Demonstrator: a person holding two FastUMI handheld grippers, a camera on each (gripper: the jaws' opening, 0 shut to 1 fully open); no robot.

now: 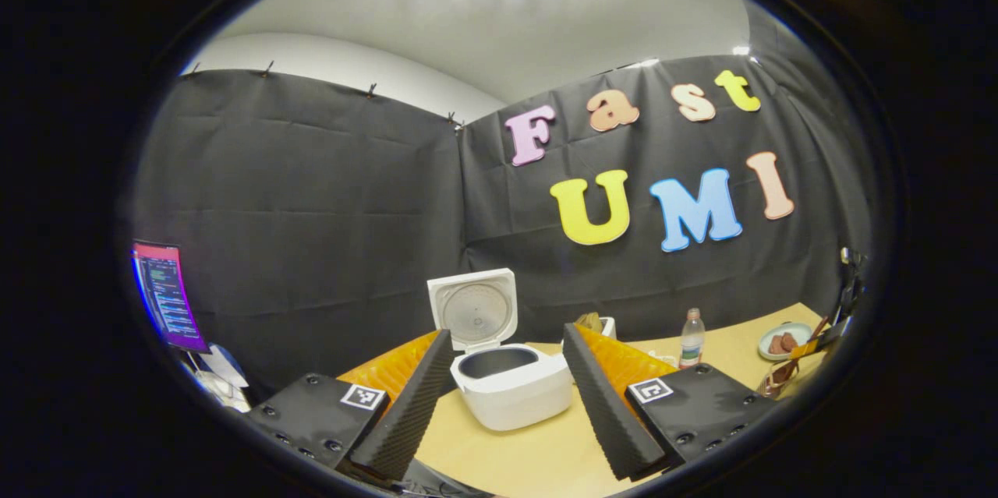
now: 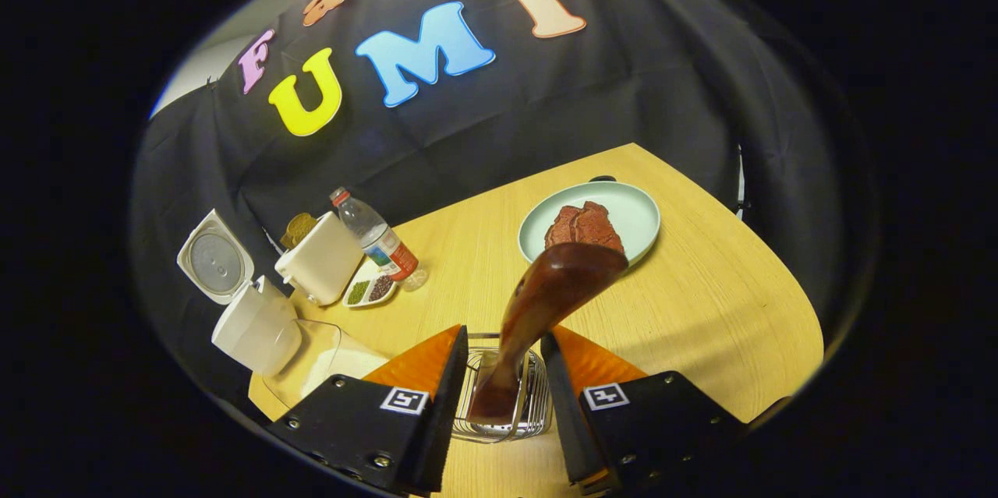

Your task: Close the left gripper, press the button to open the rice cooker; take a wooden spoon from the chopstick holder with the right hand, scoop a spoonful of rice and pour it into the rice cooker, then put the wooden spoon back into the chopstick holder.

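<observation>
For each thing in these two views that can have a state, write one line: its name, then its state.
Rice cooker: lid up, pot looks empty.
Wooden spoon: standing in the chopstick holder, between the fingers.
Water bottle: capped, tilted in the view.
Plate: holds meat.
Left gripper: open.
Right gripper: open around the spoon.

My left gripper view looked level and forward across the table (image 1: 538,455), facing the booth corner from a moderate distance, with the open rice cooker (image 1: 511,381) centred ahead. My right gripper view looked steeply down from above the table's near edge, close over the chopstick holder (image 2: 503,397). Both views shared the rice cooker, the water bottle (image 1: 691,338) and the green plate (image 2: 592,221).
</observation>
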